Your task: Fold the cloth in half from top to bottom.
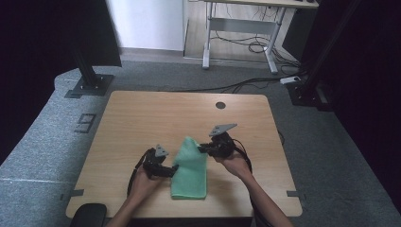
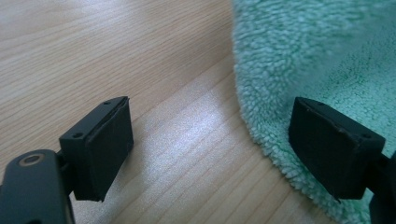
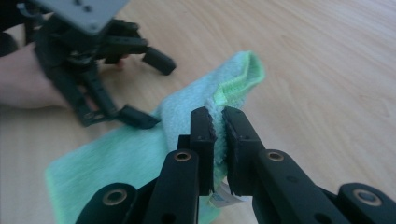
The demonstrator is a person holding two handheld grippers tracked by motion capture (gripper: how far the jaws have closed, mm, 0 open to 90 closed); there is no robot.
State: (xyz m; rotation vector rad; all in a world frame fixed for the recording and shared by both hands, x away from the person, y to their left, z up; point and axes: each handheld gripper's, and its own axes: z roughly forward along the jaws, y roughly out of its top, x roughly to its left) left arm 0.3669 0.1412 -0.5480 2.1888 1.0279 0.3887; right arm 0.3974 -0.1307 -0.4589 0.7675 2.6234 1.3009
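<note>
Stood on grey carpet (image 1: 42, 142): a light wooden table (image 1: 142, 118), rounded at the corners, with a dark round hole (image 1: 221, 105) near the far edge. Beyond it, a white-framed desk (image 1: 241, 28) over tangled cables (image 1: 255, 45), and dark curtains (image 1: 38, 38) at both sides. Showed fine straight grain on the tabletop, with a soft sheen in the left gripper view.

Lay near the table's front middle: a mint-green terry towel (image 1: 190, 169), fluffy and looped in pile, folded long, its far end lifted into a peak.

Held wide apart: the jaws of the left gripper (image 2: 210, 149), flat black rectangular pads, one over bare wood, the other at the towel's (image 2: 327, 56) rounded left edge; contact with the pile not certain. Clamped tight on the towel's (image 3: 187, 121) raised hemmed edge: the right gripper (image 3: 218, 135), a strip of fabric pinched between its pads, a white label peeking out below. Across the towel in that view, the left gripper (image 3: 149, 88) and the hand (image 3: 23, 84) behind it.
</note>
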